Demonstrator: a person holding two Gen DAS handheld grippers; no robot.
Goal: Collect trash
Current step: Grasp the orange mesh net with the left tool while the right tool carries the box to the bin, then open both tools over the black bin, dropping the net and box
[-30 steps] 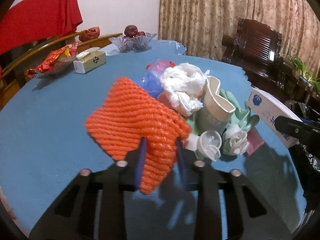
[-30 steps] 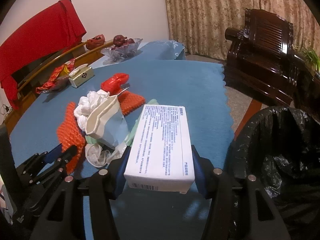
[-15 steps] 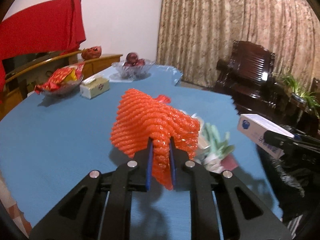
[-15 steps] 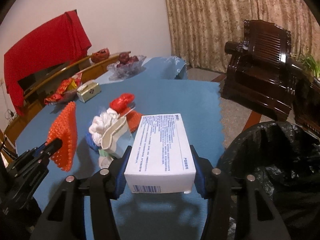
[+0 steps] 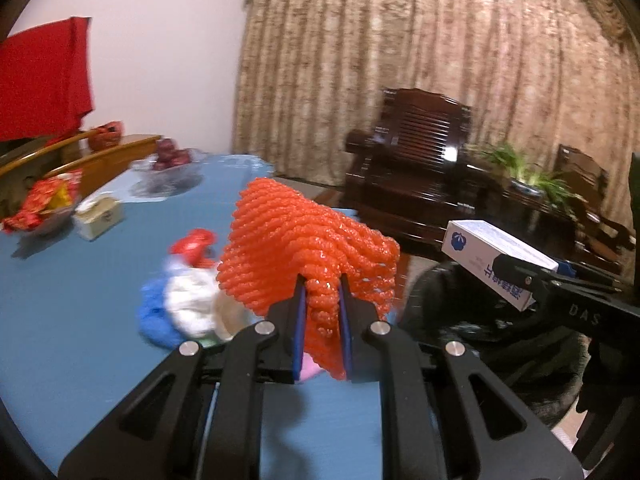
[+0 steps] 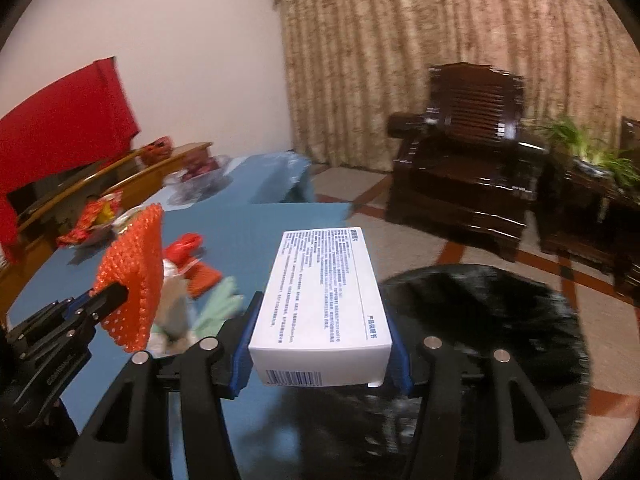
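Left hand-held gripper [image 5: 322,296] pinched the orange foam net [image 5: 304,248] above the blue desk [image 5: 72,320]; right hand-held gripper [image 6: 322,316] clamped the white carton [image 6: 324,296] beside the black trash bag [image 6: 500,320].

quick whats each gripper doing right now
left gripper: shut on the orange net, lifted off the table
right gripper: shut on the white box, near the black bag
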